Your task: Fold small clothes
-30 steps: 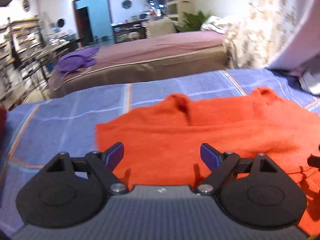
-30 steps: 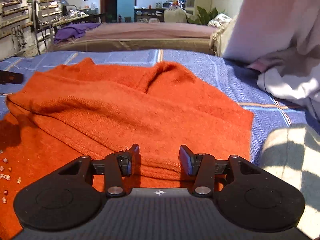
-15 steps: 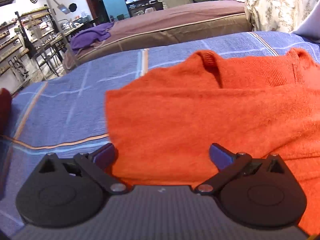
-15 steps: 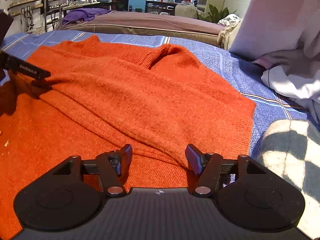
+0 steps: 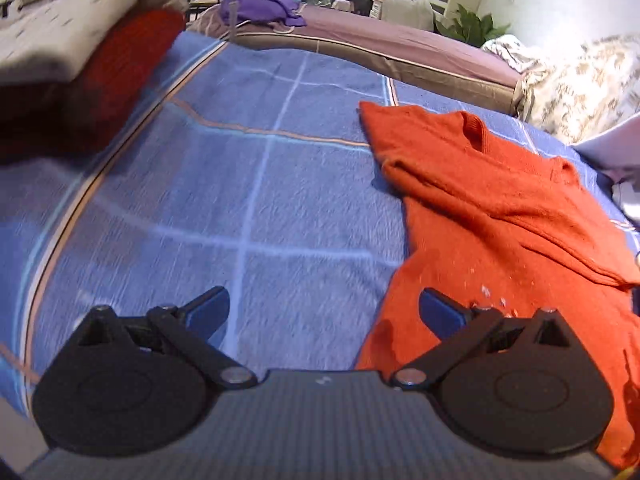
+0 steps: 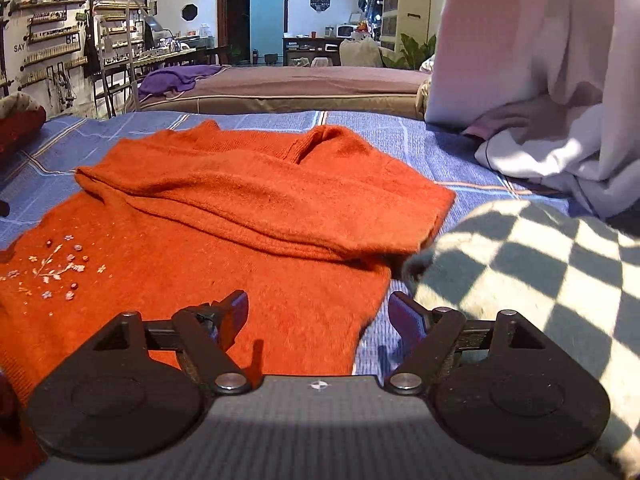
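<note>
Left wrist – left tongs (image 5: 324,312) (spread wide) now beside orange sweater (image 5: 492,216), over blanket (image 5: 240,184)

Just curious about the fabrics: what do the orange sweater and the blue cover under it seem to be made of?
Orange sweater: looks like soft, fuzzy knit, perhaps wool or acrylic; ribbed collar, matte nap, small embroidered flowers. Blue cover: seemingly brushed, woven blanket cloth with thin stripes; matte, slightly fuzzy.

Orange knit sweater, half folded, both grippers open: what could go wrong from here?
1. The folded-over sleeve on the orange knit sweater lies loose and rumpled; the next fold may drag it open.
2. The right gripper straddles the hem beside the checkered fleece and may pinch both.
3. The left gripper sits mostly over the blue plaid blanket.
</note>
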A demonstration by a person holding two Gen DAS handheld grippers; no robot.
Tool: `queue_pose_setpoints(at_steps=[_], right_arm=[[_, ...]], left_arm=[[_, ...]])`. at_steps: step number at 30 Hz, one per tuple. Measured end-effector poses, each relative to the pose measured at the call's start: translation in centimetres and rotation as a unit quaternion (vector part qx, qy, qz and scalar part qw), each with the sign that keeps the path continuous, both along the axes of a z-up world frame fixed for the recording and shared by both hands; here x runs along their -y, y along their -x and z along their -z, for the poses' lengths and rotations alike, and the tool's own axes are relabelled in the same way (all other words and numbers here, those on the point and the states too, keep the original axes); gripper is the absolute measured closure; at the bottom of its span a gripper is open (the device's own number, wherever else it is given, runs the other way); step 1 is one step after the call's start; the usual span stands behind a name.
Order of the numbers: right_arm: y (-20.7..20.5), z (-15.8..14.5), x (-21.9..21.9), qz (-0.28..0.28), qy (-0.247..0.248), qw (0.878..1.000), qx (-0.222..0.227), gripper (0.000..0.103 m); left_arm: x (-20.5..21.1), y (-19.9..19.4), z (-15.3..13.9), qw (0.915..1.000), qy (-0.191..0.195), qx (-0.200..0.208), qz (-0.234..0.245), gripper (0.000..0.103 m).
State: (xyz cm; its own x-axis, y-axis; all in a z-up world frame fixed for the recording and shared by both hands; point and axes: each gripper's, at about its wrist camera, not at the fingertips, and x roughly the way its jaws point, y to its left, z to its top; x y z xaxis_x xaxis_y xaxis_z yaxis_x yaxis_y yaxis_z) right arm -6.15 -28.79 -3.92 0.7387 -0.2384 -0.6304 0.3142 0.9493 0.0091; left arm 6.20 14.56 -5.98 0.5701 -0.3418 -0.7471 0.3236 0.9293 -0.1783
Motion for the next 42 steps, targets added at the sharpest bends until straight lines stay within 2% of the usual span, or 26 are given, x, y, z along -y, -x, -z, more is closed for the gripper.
queue_pose_setpoints(at_steps=[3, 7, 13, 19, 22, 27, 30, 31, 33, 35, 40, 42], right_arm=[[1.2, 0.6, -0.4, 0.006, -0.018, 1.000, -0.017, 0.000], [1.9, 1.0, -1.4, -0.002, -0.050, 0.998, -0.029, 0.000], [3.6, 1.3, -1.7, 0.001, -0.084, 0.995, -0.044, 0.000], [6.6, 2.5, -0.2, 0.015, -0.200, 0.979, -0.049, 0.000], [7.6, 3.1, -0.3, 0.011, -0.237, 0.970, -0.046, 0.000], [8.4, 3.6, 0.2, 0.022, -0.286, 0.957, -0.032, 0.000], [8.9, 4.0, 0.7, 0.024, -0.313, 0.949, -0.033, 0.000], [9.1, 4.1, 1.0, 0.026, -0.322, 0.946, -0.032, 0.000], [9.6, 4.3, 1.5, 0.029, -0.341, 0.939, -0.029, 0.000], [10.0, 4.5, 2.0, 0.033, -0.355, 0.934, -0.025, 0.000], [11.0, 5.1, 2.7, 0.043, -0.377, 0.925, -0.029, 0.000], [11.3, 5.3, 2.7, 0.039, -0.381, 0.923, -0.029, 0.000]], left_arm=[[-0.6, 1.8, 0.9, 0.9998, 0.005, -0.019, 0.000, 0.000], [0.6, 3.6, 2.1, 0.9992, 0.007, -0.038, 0.010, 0.000], [1.9, 5.6, 2.7, 0.9979, 0.026, -0.045, 0.040, 0.000], [2.1, 6.3, 3.5, 0.9964, 0.035, -0.052, 0.058, 0.005], [1.8, 6.6, 3.5, 0.9957, 0.042, -0.050, 0.065, 0.010], [1.0, 7.2, 3.9, 0.9935, 0.060, -0.042, 0.087, 0.008], [1.1, 7.7, 4.1, 0.9928, 0.048, -0.031, 0.105, 0.007], [1.1, 7.8, 4.1, 0.9926, 0.048, -0.026, 0.108, 0.009], [0.9, 7.8, 4.1, 0.9921, 0.060, -0.030, 0.106, 0.019], [0.6, 7.6, 4.1, 0.9925, 0.066, -0.035, 0.097, 0.035], [-0.6, 6.4, 4.2, 0.9918, 0.091, -0.051, 0.073, 0.051], [-0.7, 6.0, 4.1, 0.9925, 0.086, -0.051, 0.071, 0.061]])
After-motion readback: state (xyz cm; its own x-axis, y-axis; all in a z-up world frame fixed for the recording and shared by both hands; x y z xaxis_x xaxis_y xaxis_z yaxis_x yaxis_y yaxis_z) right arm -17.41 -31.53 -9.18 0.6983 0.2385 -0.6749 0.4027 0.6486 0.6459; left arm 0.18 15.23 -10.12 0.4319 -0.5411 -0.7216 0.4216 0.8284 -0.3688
